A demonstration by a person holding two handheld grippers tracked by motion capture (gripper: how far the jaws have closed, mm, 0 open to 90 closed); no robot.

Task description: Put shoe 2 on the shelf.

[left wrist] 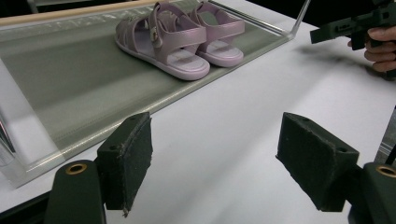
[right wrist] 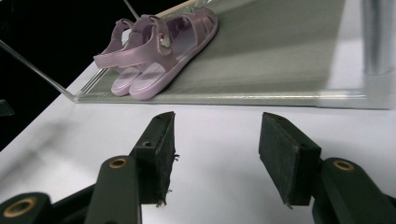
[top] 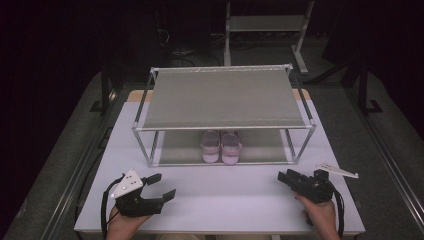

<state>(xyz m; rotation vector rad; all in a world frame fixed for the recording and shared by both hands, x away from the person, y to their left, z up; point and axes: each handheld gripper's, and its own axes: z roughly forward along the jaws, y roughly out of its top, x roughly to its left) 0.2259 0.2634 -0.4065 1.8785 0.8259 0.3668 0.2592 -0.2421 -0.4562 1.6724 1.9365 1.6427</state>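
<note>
The pink sandals [top: 220, 147] sit on the rack's [top: 222, 97] bottom shelf, well ahead of both grippers, left [top: 162, 188] and right [top: 283, 176], whose jaws stand apart and empty.

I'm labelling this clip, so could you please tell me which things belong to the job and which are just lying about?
In the job: pink sandals, two-tier rack, left gripper, right gripper, both open and empty.
Lying about: second rack behind the table.

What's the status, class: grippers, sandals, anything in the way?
Left gripper open, empty. Right gripper open, empty. Pink sandals paired on rack's lower shelf. Bare table between.
</note>
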